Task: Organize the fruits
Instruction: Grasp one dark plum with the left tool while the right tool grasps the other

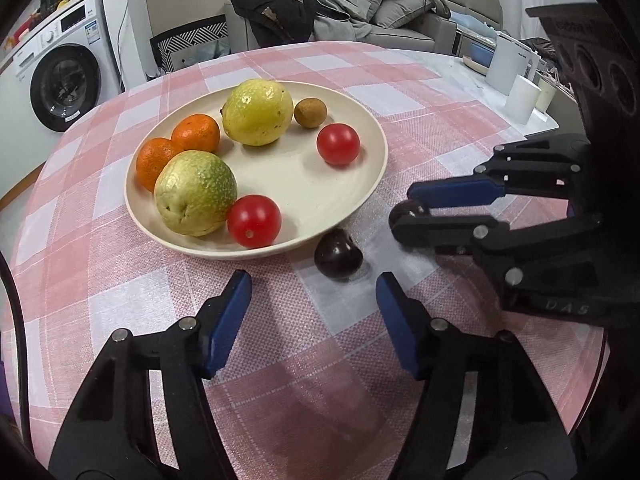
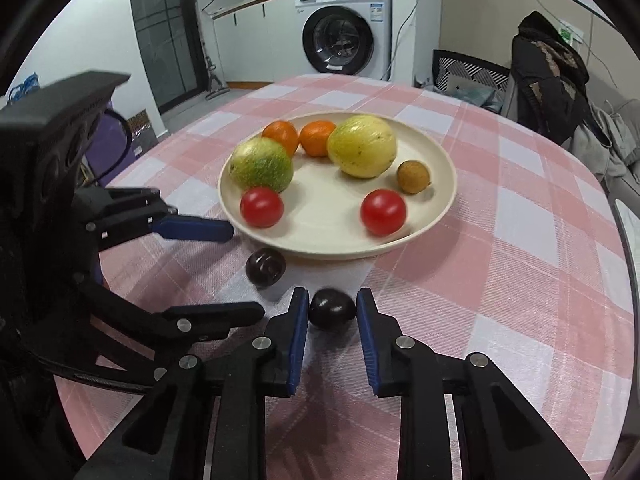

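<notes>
A cream plate [image 1: 320, 200] [image 2: 440, 152] on the pink checked table holds two oranges [image 1: 176, 148], two yellow-green guavas [image 1: 196, 192] [image 2: 362, 146], two red tomatoes [image 1: 254, 221] [image 2: 383, 212] and a small brown fruit [image 1: 310, 112] [image 2: 413, 176]. A dark purple fruit [image 1: 338, 254] [image 2: 265, 267] lies on the cloth by the plate's near rim, just ahead of my open left gripper [image 1: 314, 294]. My right gripper [image 2: 333, 307] is shut on a second dark purple fruit [image 2: 332, 307]; in the left wrist view that fruit [image 1: 408, 213] shows between its fingertips.
White cups [image 1: 522, 98] and containers stand at the table's far right in the left wrist view. A chair with dark clothes [image 2: 548, 80] stands behind the table. A washing machine [image 2: 346, 32] stands by the wall.
</notes>
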